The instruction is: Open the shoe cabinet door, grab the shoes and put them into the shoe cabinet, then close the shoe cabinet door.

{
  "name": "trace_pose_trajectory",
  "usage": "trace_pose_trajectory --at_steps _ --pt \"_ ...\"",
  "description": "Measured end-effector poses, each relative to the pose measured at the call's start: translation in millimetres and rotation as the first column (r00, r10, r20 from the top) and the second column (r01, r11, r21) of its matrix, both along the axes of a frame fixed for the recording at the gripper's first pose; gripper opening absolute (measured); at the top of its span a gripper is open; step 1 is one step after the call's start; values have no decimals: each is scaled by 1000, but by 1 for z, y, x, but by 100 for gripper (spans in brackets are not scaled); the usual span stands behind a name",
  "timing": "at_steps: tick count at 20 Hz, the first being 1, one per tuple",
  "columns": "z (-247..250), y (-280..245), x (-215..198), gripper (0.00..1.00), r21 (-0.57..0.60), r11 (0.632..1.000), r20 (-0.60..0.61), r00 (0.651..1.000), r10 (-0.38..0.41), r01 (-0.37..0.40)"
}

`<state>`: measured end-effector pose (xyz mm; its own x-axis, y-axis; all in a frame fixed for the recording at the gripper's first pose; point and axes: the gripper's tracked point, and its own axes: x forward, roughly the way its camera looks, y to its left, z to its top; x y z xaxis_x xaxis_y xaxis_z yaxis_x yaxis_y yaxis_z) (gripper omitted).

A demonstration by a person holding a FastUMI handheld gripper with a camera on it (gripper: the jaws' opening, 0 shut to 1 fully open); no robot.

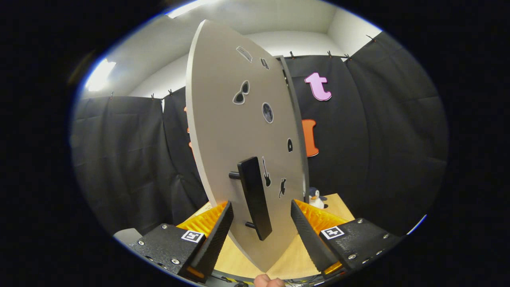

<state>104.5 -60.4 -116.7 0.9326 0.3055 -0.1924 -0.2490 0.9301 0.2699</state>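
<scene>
Nearest the camera, the claw is sitting with its two fingers spread wide apart, clamping on nothing, and a fingertip of the person is peeking in just below them. Between the fingers, the long black bar handle is standing on two short posts off the face of the pale grey flat cabinet door; the handle is lying in the gap but neither finger is touching it, as far as can be told. The door is standing edge-on to the claw, swung well out, with small black-and-white stickers of sunglasses, a guitar and other shapes scattered over its face. Under it, the light wooden counter is stretching away, and just past the right finger a small black-and-white toy penguin is standing on it. Behind the door's far edge, a thin grey upright, probably the cabinet's frame, is rising; the cabinet's inside is hidden by the door. Farthest off, the black cloth wall is hanging below a white ceiling. Judging by the door's angle, the opening step is looking done or nearly so; grabbing the shoes, placing them inside and closing the door are all remaining, and where the shoes are cannot be told.
</scene>
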Motion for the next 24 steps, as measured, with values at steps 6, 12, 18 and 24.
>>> trace_pose_trajectory --at_steps 6,12,18,24 --pt "-2 57 28 93 4 998 -22 998 62 -62" --pt "-9 125 78 94 -5 993 -45 992 121 -122" --pt "-11 151 97 94 -37 994 -47 994 96 -98" --pt "-9 166 119 94 -53 998 -54 998 14 -17"
